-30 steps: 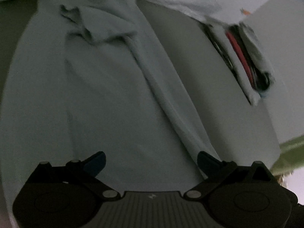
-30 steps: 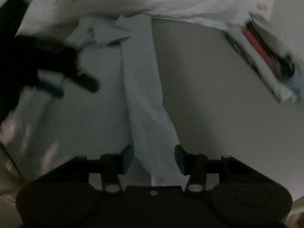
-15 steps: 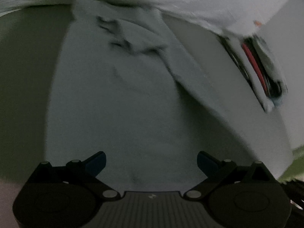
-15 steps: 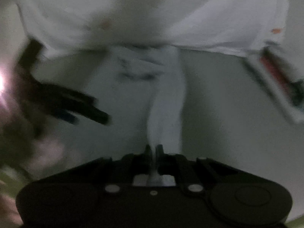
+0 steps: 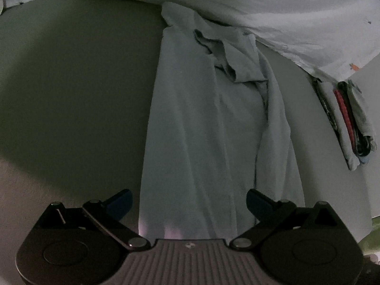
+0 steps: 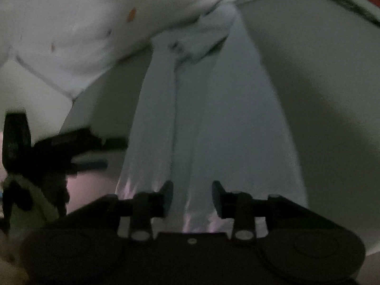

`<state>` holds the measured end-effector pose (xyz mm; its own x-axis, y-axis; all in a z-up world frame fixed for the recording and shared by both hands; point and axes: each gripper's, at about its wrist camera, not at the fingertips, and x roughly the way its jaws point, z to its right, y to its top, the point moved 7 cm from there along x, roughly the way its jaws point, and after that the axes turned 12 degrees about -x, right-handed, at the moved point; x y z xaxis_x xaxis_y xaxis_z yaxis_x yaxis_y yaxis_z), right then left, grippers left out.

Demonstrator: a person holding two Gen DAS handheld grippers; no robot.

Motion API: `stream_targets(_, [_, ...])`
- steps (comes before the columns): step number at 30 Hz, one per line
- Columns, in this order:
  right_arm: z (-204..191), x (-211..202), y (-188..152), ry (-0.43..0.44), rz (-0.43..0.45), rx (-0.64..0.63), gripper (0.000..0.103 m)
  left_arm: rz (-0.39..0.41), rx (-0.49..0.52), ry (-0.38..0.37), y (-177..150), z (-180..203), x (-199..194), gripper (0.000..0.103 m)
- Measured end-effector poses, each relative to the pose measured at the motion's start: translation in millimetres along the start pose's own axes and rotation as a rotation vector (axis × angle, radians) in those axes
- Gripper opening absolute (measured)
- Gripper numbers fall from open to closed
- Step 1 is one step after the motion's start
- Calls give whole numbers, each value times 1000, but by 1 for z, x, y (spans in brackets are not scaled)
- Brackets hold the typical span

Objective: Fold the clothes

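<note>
A pale blue shirt lies folded lengthwise into a long strip on the grey table, collar at the far end. It also shows in the right wrist view. My left gripper is open and empty just above the strip's near end. My right gripper is open, its jaws either side of the strip's near edge, not holding it. The left gripper appears blurred at the left of the right wrist view.
A white garment with small orange marks lies across the far side, also in the right wrist view. A stack of folded clothes sits at the right. Bare grey table lies left of the shirt.
My right gripper, shut on the shirt's edge half a second ago, has opened and let it go. The shirt now lies as a narrower strip. My left gripper shifted left, staying open.
</note>
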<state>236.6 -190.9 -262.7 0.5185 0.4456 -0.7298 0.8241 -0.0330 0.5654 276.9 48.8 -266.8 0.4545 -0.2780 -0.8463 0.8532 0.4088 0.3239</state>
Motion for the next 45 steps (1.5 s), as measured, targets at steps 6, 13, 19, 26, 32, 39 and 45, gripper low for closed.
stream_targets(6, [-7, 33, -19, -121, -198, -224, 34, 12, 3, -9, 14, 12, 5, 96])
stream_targets(13, [-23, 29, 39, -215, -29, -384, 73, 58, -39, -54, 59, 37, 9, 64])
stream_targets(19, [25, 70, 81, -310, -50, -265, 78, 96, 62, -102, 115, 77, 29, 64])
stream_targets(26, [46, 95, 114, -363, -49, -189, 78, 44, 39, -180, 208, 111, 114, 85])
stream_targets(32, [43, 108, 124, -340, -73, -161, 78, -12, 104, -117, 238, 126, 173, 35])
stream_targets(39, [32, 125, 129, -309, -85, -197, 78, 206, 272, -107, 256, 156, 110, 5])
stream_targets(45, [29, 136, 123, -283, -115, -219, 78, 269, 418, 50, 269, 140, 110, 12])
